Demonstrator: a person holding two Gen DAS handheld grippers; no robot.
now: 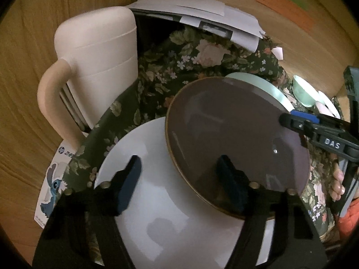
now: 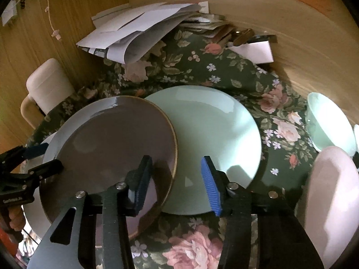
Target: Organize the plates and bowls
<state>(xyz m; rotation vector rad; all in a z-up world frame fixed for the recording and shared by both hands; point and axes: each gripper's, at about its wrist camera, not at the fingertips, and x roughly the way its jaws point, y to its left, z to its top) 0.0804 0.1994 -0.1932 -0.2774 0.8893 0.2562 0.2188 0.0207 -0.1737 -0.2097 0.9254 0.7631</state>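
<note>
Grey-brown round glazed plate (image 2: 107, 139) lies tilted, propped across white round plate (image 1: 157, 201) and mint-green round plate (image 2: 213, 134). Left gripper (image 1: 179, 183) and right gripper (image 2: 176, 183) are each part-open astride its near rim, clamping nothing. Probably poised to lift it for stacking.

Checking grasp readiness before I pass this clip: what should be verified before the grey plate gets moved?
1. Right tongs straddle the grey plate rim: ok.
2. Right tongs pressing on that rim: not ok. A gap shows between the rim and the blue pad.
3. Left tongs straddle the rim on the other side: ok. One finger is over the white plate, the other over the grey plate.
4. Left tongs pressing on the rim: not ok, they stand wide.
5. Grey plate free of its neighbours: not ok. It overlaps the white plate and the green plate.
6. Grey plate already lifted off them: cannot tell.
</note>
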